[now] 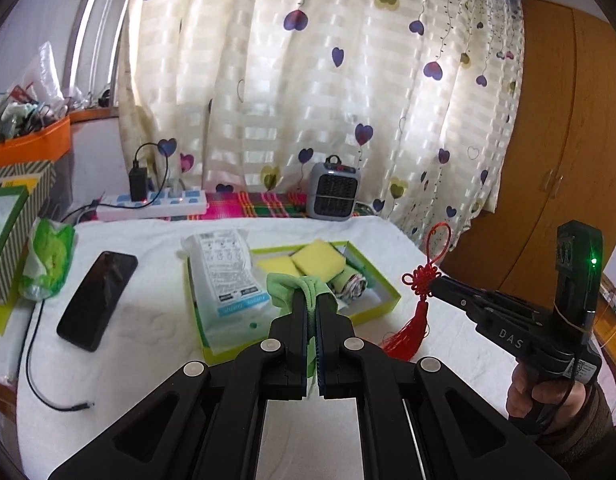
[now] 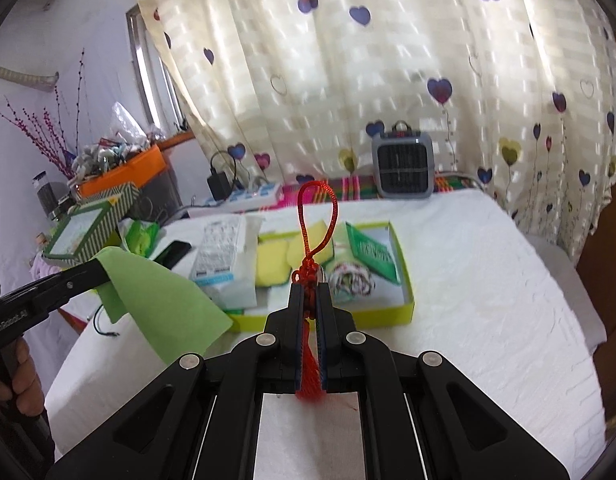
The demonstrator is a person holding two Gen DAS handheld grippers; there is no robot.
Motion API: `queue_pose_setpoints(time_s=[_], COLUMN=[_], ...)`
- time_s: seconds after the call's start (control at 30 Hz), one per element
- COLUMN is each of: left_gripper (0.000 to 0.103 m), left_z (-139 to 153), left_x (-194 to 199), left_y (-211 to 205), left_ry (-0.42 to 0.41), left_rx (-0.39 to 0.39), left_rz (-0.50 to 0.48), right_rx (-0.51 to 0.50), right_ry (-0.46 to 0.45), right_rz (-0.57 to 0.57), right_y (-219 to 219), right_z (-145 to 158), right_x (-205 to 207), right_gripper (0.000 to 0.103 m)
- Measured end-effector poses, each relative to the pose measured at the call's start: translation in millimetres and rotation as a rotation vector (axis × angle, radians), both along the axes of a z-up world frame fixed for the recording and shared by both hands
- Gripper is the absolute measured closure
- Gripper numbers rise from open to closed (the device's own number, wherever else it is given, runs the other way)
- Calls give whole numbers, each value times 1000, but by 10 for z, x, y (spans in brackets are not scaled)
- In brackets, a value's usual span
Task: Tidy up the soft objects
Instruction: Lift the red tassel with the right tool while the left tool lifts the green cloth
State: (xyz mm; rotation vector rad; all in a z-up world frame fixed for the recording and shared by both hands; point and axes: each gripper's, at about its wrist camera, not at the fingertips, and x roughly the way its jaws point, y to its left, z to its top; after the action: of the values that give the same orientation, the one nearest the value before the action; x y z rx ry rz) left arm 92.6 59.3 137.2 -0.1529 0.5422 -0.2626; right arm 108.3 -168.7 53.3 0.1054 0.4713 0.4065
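My left gripper (image 1: 312, 294) is shut on a green cloth (image 1: 286, 290) and holds it above the table, in front of the lime-green box (image 1: 381, 303). In the right wrist view the green cloth (image 2: 156, 296) hangs from the left gripper (image 2: 102, 268). My right gripper (image 2: 309, 290) is shut on a red knot tassel (image 2: 309, 376), its loop standing up before the box (image 2: 403, 276). In the left wrist view the tassel (image 1: 417, 292) hangs from the right gripper (image 1: 433, 282) right of the box. The box holds yellow sponges (image 1: 317, 262), a white packet (image 1: 222, 272) and a rolled floral cloth (image 1: 349, 284).
A black phone (image 1: 96, 300) and a green tissue pack (image 1: 48, 260) lie left on the white table cover (image 1: 128, 360). A power strip (image 1: 152, 204) and a small grey heater (image 1: 333, 192) stand at the back by the curtain. Striped boxes (image 1: 4, 216) are stacked at far left.
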Motion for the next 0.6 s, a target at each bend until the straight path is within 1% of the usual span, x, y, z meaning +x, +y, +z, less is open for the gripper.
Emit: queue_pose_setpoints(time_s=[0.3,0.47,0.6], left_gripper=[100,100,100], left_z=[89,164,207], left_x=[171,330,446], left_y=[-30,-20,-45], left_ry=[-10,-15,-23], left_rx=[1,-11,-4], left_rz=[-18,-23,-31], right_rx=[-5,-3,-5], right_ry=[-59,-74,-84], right_rz=[2,5,6], right_y=[-34,-44,-55], right_z=[220,327,394], right_x=[-3,80,151], right_gripper=[98,98,98])
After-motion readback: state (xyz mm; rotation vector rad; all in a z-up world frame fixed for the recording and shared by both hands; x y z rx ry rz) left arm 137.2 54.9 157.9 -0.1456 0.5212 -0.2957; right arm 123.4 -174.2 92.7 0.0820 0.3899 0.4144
